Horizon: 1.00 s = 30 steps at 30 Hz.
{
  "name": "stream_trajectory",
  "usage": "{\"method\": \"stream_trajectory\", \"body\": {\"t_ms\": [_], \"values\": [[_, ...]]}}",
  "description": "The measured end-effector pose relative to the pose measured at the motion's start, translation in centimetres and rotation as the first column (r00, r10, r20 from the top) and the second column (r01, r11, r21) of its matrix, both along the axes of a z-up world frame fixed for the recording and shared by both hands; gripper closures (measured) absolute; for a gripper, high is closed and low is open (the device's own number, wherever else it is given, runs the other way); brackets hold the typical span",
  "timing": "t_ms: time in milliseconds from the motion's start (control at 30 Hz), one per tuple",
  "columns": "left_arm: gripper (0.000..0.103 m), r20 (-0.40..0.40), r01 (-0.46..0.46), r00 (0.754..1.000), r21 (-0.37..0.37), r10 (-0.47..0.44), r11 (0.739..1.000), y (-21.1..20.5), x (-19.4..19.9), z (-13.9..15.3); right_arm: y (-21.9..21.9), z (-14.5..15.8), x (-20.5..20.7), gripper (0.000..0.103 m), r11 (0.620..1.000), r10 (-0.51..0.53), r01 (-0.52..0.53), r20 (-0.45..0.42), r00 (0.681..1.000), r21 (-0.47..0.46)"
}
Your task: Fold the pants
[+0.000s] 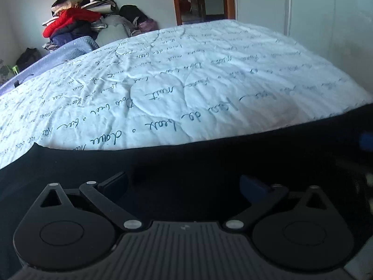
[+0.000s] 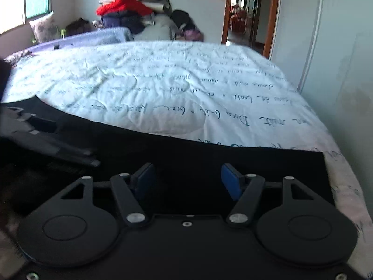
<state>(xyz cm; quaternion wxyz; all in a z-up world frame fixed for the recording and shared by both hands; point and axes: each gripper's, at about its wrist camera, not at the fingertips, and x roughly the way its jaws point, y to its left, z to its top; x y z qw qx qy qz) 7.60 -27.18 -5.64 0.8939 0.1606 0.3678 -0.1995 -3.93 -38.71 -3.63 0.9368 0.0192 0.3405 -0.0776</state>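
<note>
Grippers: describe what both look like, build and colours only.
The left gripper and right gripper share one design: matte black linkage arms pinned with silver rivets, two round black discs at the base, triangular cut-outs in the outer links. Fingertips carry blue pads, dimmer on the left. The left body is ribbed grey plastic; the right body is plain black with screws.

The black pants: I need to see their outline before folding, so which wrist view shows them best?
The right wrist view: the black pants show a far edge and a right-hand corner on the quilt. The left wrist view shows only a dark band with one edge, its ends cut off.
</note>
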Motion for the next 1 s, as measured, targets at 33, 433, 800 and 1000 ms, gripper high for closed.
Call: {"method": "stream_trajectory", "body": {"t_ms": [33,433,800,1000], "values": [[0.006,0.001,0.004,1.0,0.002,-0.004,1.0,0.1,-0.3,0.2,0.2,0.0,-0.9,0.037,1.0,0.012,-0.012,-0.004,1.0,0.011],[0.005,0.048,0.034,0.998,0.044,-0.036,0.998,-2.9,0.2,0.1,-2.8,-0.4,-3.0,0.03,0.987,-0.119,0.112,0.056,0.991,0.116],[0.001,0.071,0.092,0.993,0.038,-0.094,0.995,-3.7,-2.4,-0.6,-10.4,-2.5,-15.4,0.029,0.647,-0.532,0.339,0.086,0.843,0.683],[0.001,0.048,0.086,0.995,0.015,-0.087,0.996,-3.3,-2.0,-0.4,-10.9,-4.9,-15.1,0.029,0.499,-0.615,0.322,0.067,0.785,0.805]]}}
